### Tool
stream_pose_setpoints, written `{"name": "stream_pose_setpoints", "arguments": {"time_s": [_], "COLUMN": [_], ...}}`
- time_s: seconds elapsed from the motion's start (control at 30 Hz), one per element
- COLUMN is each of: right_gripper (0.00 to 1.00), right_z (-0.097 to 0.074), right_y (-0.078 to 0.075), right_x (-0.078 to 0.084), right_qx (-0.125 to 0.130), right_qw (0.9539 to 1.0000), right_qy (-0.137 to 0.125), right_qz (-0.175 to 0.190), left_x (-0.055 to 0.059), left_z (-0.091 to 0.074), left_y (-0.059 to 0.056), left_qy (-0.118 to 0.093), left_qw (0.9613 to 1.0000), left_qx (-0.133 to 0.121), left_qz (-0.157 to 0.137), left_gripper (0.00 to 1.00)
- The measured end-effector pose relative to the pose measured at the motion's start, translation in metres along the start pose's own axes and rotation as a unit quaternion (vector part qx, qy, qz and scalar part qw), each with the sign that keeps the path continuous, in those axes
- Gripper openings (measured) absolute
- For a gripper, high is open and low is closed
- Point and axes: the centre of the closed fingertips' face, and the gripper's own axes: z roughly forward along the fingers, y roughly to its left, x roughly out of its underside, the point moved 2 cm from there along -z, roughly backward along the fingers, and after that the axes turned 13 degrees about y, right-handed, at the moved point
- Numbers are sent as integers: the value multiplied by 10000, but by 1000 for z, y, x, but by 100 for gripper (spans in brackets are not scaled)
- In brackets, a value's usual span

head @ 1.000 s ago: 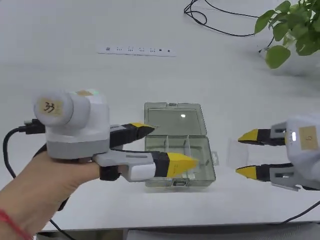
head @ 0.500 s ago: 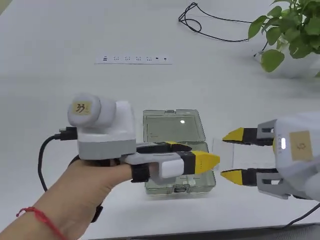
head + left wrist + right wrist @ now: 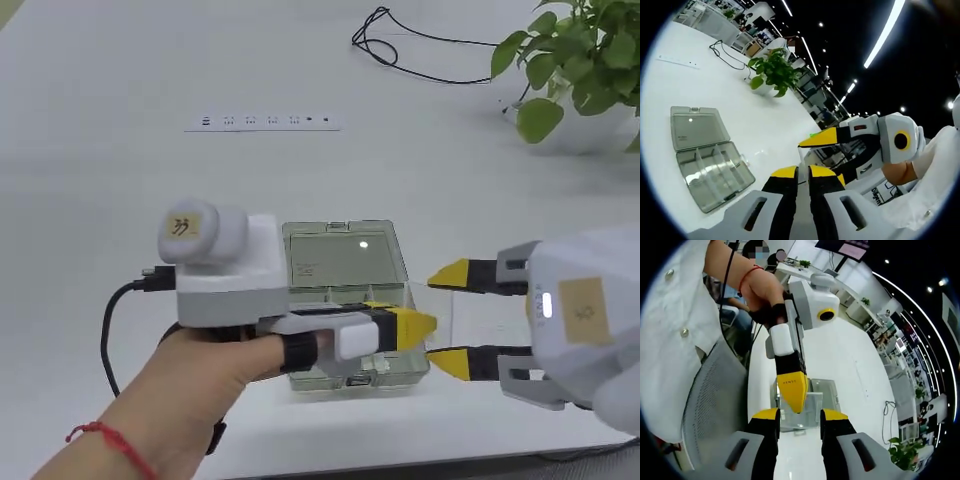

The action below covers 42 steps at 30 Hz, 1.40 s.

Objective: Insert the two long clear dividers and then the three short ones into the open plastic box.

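Held right hand-held gripper jaws apart beside clear divider lying on bench right of plastic box, with left hand-held gripper closed.

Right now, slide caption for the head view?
Left gripper over the open plastic box, right gripper open beside it, on a white workbench.

The left tool and right tool look alike: pale grey and white shells with black jaws tipped in yellow. Each carries a handwritten yellow sticker. A black cable leaves the back of the left one. The person wears a red string bracelet and a white buttoned shirt.
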Motion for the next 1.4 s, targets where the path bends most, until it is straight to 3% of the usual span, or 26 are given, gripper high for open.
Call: {"name": "stream_pose_setpoints", "arguments": {"time_s": [0.33, 0.5, 0.63, 0.7, 0.8, 0.83, 0.87, 0.97, 1.03, 1.07, 1.1, 1.13, 1.17, 1.2, 1.27, 1.3, 1.33, 1.4], "right_gripper": [33, 33, 35, 35, 34, 34, 33, 32, 29, 27, 24, 23, 22, 19, 15, 15, 15, 13], "right_z": [1, 2, -1, -4, -13, -15, -17, -23, -26, -30, -31, -33, -33, -34, -33, -34, -34, -32], "right_y": [0, 0, -5, -8, -14, -15, -16, -18, -20, -18, -18, -16, -16, -14, -9, -5, -4, -1], "right_x": [1, 1, -2, -3, -7, -7, -7, -7, -6, -9, -9, -11, -11, -13, -16, -14, -13, -14], "right_qx": [-10, 42, 12, -37, -403, -533, -671, -1159, -1452, -1704, -1803, -2086, -2154, -2261, -2517, -2652, -2713, -2821], "right_qw": [10000, 10000, 9999, 9998, 9959, 9943, 9926, 9847, 9788, 9738, 9716, 9653, 9645, 9628, 9574, 9545, 9532, 9514], "right_qy": [14, 15, -54, -135, -539, -609, -677, -898, -1037, -1131, -1149, -1173, -1189, -1196, -1128, -1102, -1078, -1018], "right_qz": [-11, -85, 91, 145, 608, 688, 754, 945, 1010, 994, 1010, 1045, 962, 876, 857, 808, 784, 697], "left_x": [2, 2, -1, -2, -1, -1, 0, 3, 6, 9, 10, 11, 12, 13, 15, 16, 17, 16], "left_z": [1, 1, -2, -4, -7, -8, -10, -12, -13, -13, -13, -14, -14, -14, -14, -14, -14, -15], "left_y": [-1, 0, 0, 0, -1, -3, -3, -8, -10, -13, -14, -17, -19, -21, -24, -26, -27, -28], "left_qy": [32, -92, -179, -187, -131, -122, -104, -45, 29, 70, 83, 75, 70, 113, 139, 153, 163, 156], "left_qw": [10000, 9999, 9998, 9997, 9970, 9947, 9900, 9818, 9734, 9673, 9655, 9581, 9532, 9507, 9391, 9357, 9365, 9332], "left_qx": [10, -29, -29, -84, -161, -164, -220, -194, -235, -218, -204, -178, -163, -146, -154, -152, -143, -145], "left_qz": [10, -130, -95, 114, 751, 1008, 1392, 1887, 2279, 2528, 2594, 2856, 3017, 3097, 3429, 3522, 3501, 3588], "left_gripper": [0, 0, 0, 0, 0, 0, 0, 0, 0, 0, 0, 0, 0, 0, 0, 0, 0, 0]}}
